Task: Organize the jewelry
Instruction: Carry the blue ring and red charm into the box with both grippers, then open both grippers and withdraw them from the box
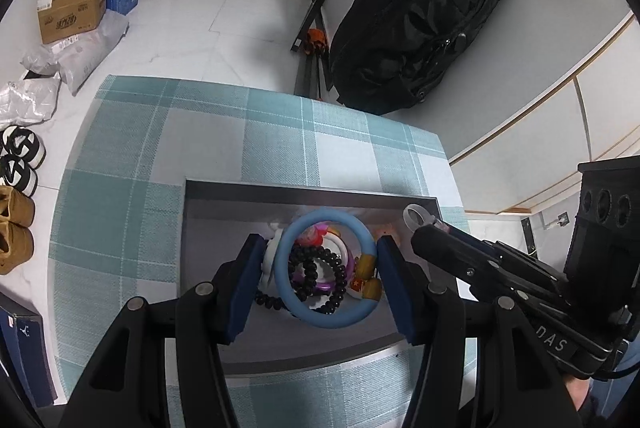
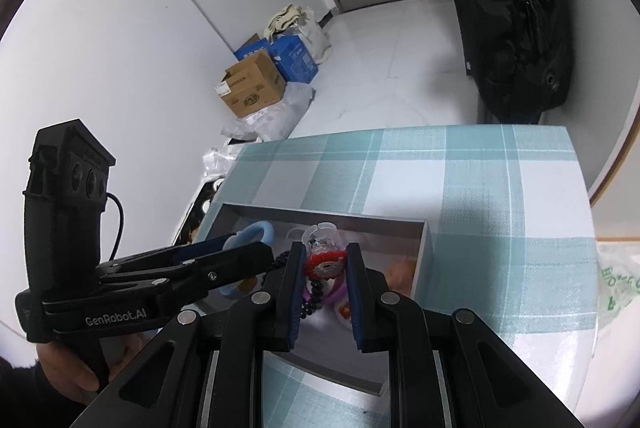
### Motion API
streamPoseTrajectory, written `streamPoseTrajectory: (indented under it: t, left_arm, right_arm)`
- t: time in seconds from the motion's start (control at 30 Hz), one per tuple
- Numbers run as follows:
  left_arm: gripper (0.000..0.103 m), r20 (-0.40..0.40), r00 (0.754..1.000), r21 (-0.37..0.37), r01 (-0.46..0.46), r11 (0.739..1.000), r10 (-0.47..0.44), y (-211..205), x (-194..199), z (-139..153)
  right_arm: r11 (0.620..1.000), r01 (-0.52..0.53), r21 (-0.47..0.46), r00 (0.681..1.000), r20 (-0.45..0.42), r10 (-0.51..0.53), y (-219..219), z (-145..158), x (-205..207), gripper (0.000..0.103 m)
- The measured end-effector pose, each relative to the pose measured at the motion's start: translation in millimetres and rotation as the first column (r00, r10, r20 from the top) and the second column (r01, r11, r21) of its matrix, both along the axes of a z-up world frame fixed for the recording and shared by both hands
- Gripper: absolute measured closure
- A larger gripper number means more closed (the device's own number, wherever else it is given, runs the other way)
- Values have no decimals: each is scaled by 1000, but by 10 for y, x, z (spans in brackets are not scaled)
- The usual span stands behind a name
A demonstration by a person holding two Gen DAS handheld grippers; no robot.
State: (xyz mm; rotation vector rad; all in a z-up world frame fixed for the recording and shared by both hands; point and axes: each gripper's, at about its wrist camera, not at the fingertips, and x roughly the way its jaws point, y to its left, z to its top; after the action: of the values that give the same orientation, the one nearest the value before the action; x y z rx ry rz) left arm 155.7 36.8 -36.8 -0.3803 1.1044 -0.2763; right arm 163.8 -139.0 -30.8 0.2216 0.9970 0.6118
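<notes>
A grey open box (image 1: pixel 208 212) sits on the checked tablecloth and holds several pieces: black bead bracelets (image 1: pixel 320 268), a purple ring and small colourful trinkets. My left gripper (image 1: pixel 320 260) is shut on a blue ring bangle (image 1: pixel 304 312), held over the box. My right gripper (image 2: pixel 324 268) is shut on a clear ring with a red round top (image 2: pixel 325 264), over the box (image 2: pixel 424 252); the clear ring also shows in the left wrist view (image 1: pixel 416 216) at the right gripper's tip (image 1: pixel 430 228). The blue bangle shows in the right wrist view (image 2: pixel 256 230) too.
The teal and white checked tablecloth (image 1: pixel 280 136) covers a small table. A black bag (image 1: pixel 416 24) lies beyond the table's far edge. Cardboard boxes (image 1: pixel 72 8), plastic bags and shoes (image 1: pixel 16 228) lie on the floor at left.
</notes>
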Motion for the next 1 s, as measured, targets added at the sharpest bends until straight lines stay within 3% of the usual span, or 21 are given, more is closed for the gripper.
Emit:
streamPoseTrajectory:
  t: [0.23, 0.53, 0.63, 0.77, 0.83, 0.9, 1.0]
  left_arm:
    - [51, 1, 1000, 25, 22, 999, -22, -63, 12, -6]
    - [50, -21, 999, 6, 33, 999, -33, -95, 44, -33]
    - [49, -30, 999, 16, 43, 999, -43, -124, 33, -51]
    - [37, 2, 999, 39, 42, 998, -42, -135, -22, 16]
    - [35, 34, 999, 35, 32, 999, -33, -124, -61, 78]
    - [35, 53, 998, 60, 27, 998, -30, -128, -92, 120]
    - [35, 94, 995, 91, 10, 996, -19, -138, -155, 189]
  right_arm:
    - [1000, 5, -6, 1000, -7, -5, 4, -27, 1, 84]
    - [999, 37, 28, 999, -18, -37, -75, -32, -5, 79]
    - [998, 47, 41, 999, -7, -46, -122, -1, -30, 65]
    - [997, 60, 48, 998, 27, -61, -192, 80, -90, 62]
    - [997, 67, 42, 997, 43, -69, -224, 109, -128, 58]
    - [997, 73, 39, 996, 56, -75, -245, 128, -162, 45]
    - [997, 70, 32, 994, 77, -73, -257, 170, -231, 42]
